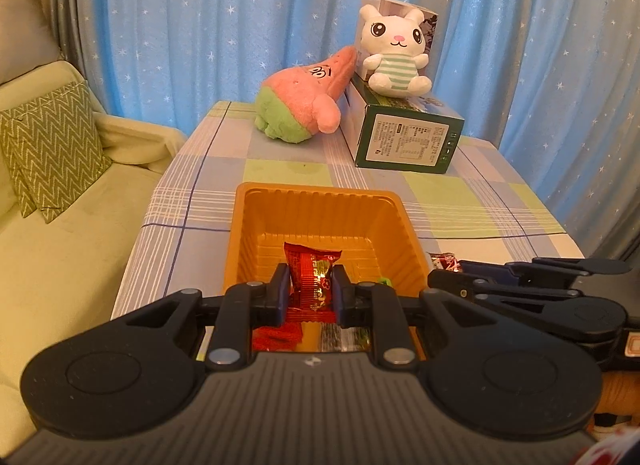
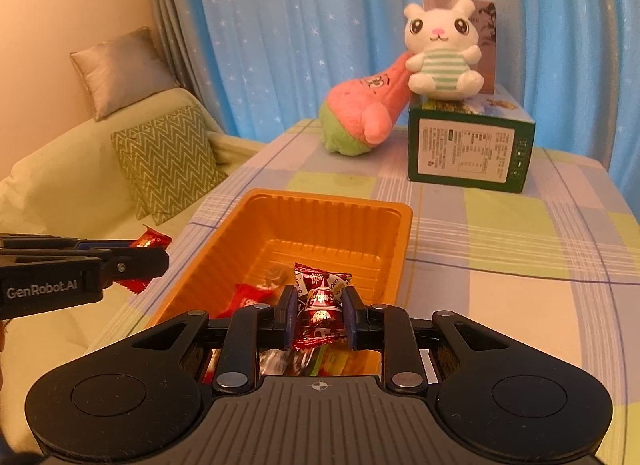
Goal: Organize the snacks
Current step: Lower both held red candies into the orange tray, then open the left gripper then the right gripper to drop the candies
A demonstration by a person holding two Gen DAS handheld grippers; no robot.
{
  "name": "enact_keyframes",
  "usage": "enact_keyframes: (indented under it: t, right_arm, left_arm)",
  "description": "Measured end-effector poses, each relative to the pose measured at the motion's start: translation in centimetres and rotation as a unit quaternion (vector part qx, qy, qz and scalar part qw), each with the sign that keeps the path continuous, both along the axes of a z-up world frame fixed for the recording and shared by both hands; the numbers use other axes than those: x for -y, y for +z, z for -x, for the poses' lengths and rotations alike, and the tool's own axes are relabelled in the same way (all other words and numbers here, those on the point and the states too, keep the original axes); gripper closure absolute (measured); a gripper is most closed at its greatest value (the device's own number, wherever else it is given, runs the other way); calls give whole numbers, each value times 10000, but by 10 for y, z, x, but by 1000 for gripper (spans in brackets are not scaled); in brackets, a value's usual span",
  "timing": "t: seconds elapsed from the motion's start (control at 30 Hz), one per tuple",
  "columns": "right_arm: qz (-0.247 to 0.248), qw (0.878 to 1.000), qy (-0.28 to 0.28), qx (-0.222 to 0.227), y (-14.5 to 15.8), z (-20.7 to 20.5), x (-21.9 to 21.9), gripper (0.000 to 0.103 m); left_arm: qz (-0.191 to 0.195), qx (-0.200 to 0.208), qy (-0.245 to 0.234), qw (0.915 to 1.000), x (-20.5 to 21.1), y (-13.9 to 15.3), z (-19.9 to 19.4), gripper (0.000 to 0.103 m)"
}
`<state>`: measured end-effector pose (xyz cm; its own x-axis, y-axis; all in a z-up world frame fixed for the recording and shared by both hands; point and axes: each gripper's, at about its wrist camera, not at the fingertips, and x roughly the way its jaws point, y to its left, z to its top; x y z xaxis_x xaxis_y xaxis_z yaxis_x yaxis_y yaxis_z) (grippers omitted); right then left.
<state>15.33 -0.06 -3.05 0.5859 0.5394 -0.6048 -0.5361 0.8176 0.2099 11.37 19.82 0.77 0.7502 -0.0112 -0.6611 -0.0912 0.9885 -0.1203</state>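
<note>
Clamped between the pads of my left gripper (image 1: 311,285) was a red snack packet (image 1: 312,271), its crinkled top standing up past the fingertips, held over the near end of the orange tray (image 1: 320,195). My right gripper (image 2: 320,315) was likewise closed on a dark red wrapped candy (image 2: 322,301) with white print, also above the tray's near end. From the right wrist view, my left gripper reached in from the left edge, its red packet poking out beyond the tray's left wall. Inside the tray lay another red wrapper (image 2: 250,294) near the left wall, with more foil-wrapped snacks (image 2: 320,361) half hidden under my jaws. The tray sat on a checked tablecloth (image 2: 500,249). Further back stood a green box (image 2: 470,153) with a white plush rabbit (image 2: 440,53) seated on top, and a pink and green plush (image 2: 360,117) leaning against that box. A sofa (image 1: 60,249) with a zigzag cushion (image 1: 52,145) stood to the left, blue starred curtains (image 1: 240,25) behind.
</note>
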Motion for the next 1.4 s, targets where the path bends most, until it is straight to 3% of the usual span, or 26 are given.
enact_keyframes:
  t: [0.57, 1.13, 1.17, 1.23, 1.4]
  right_arm:
    - [-45, 9992, -119, -388, -22, -67, -24, 79]
    - [-168, 9980, -205, -569, -27, -85, -28, 79]
    - [-166, 9980, -219, -570, -27, -86, -28, 79]
    - [-173, 9978, -255, -590, -28, -87, -26, 79]
    - [-192, 9974, -312, -619, -30, -86, -20, 79]
  left_arm:
    - [325, -306, -42, 9990, -25, -28, -67, 84]
    - [250, -366, -157, 9989, -21, -37, -89, 83]
    - [282, -339, -178, 9989, -21, -37, -90, 81]
    - [269, -371, -207, 9987, -22, -38, -91, 61]
    - [53, -370, -235, 9990, -23, -38, -84, 59]
